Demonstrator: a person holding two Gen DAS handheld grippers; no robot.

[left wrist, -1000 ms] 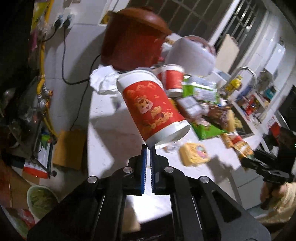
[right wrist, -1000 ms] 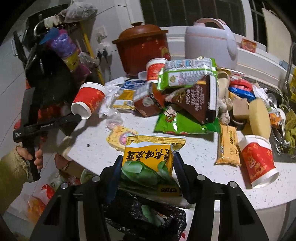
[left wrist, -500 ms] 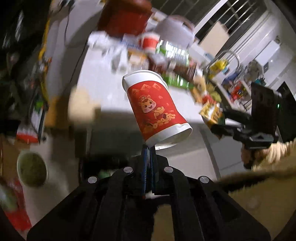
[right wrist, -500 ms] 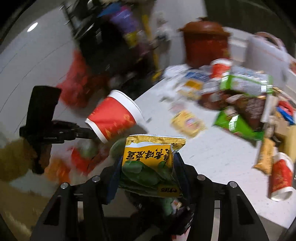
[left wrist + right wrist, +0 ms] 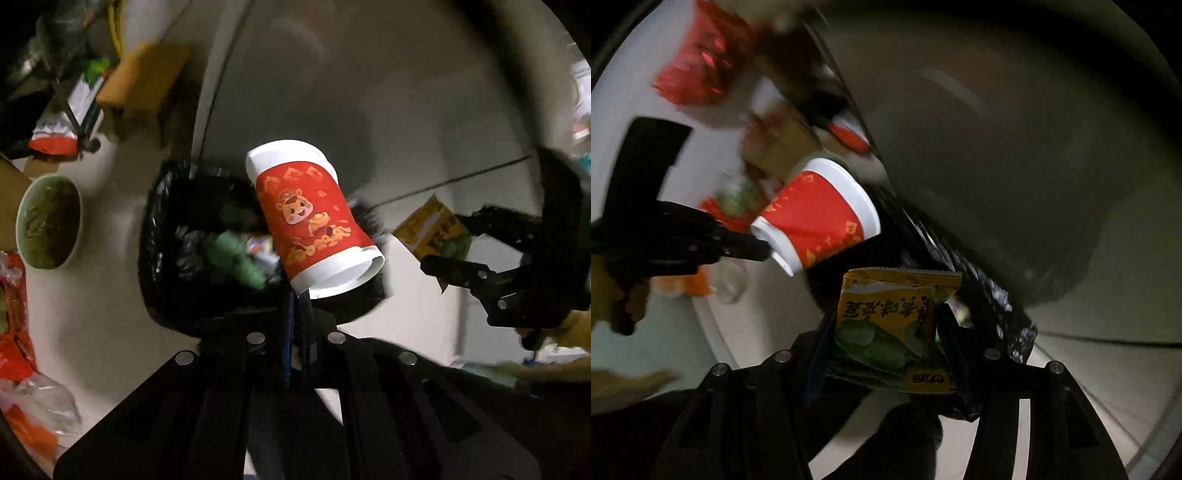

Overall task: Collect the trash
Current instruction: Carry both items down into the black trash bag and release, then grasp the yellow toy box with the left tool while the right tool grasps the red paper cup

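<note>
The left gripper (image 5: 297,295) pinches the red paper cup's (image 5: 314,214) rim over the black-lined trash bin (image 5: 159,236) for dropping, while the right gripper (image 5: 886,343) clamps a yellow snack packet (image 5: 897,325) alongside.

Pale floor (image 5: 92,295) is spreading out below, dimly lit, with a grey cabinet front (image 5: 369,92) rising behind it in shadow. A green bowl (image 5: 48,221) of greens is sitting on the floor at the left, and a brown cardboard box (image 5: 144,77) is lying further back.
</note>
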